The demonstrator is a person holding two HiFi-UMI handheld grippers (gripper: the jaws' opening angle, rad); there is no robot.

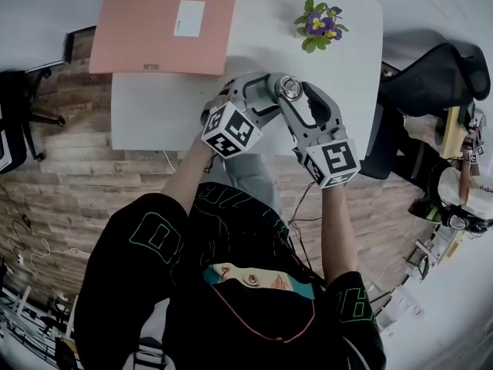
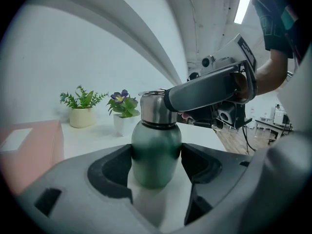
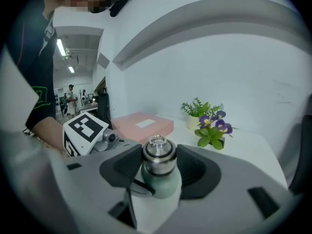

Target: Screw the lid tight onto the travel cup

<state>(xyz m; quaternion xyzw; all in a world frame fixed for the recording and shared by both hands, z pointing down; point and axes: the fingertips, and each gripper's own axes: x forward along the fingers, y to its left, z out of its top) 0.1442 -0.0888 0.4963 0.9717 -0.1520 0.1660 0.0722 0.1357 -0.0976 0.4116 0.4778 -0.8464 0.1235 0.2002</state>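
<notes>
The wooden floor (image 1: 69,183) spreads under a white bench (image 1: 146,114), and a person in a black top (image 1: 231,284) leans over the near edge of it, with a dark office chair (image 1: 435,75) off to the bench's right side. On the far left part of the bench lies a flat pink box (image 1: 166,25) with a white label on its top. Both tools meet over the near right part of the bench. The left hand-held gripper (image 1: 258,92) comes in from the left, its jaws closed on the green body of the travel cup (image 2: 156,155), one dark pad pressing on each side of it (its own view shows no gap on either side). The right hand-held gripper (image 1: 299,99) reaches in from the right and crosses above the left one. Its jaws stand fairly wide yet are closed on the steel lid (image 3: 158,152), with a pad against each side of it. The travel cup stands upright on the bench, between the two tools, with the lid seated on its neck. Beyond the cup, well apart from it, a small pot of purple flowers (image 1: 320,25) stands toward the far right of the bench, and a green plant in a cream pot (image 2: 83,108) stands near it, by the wall.
</notes>
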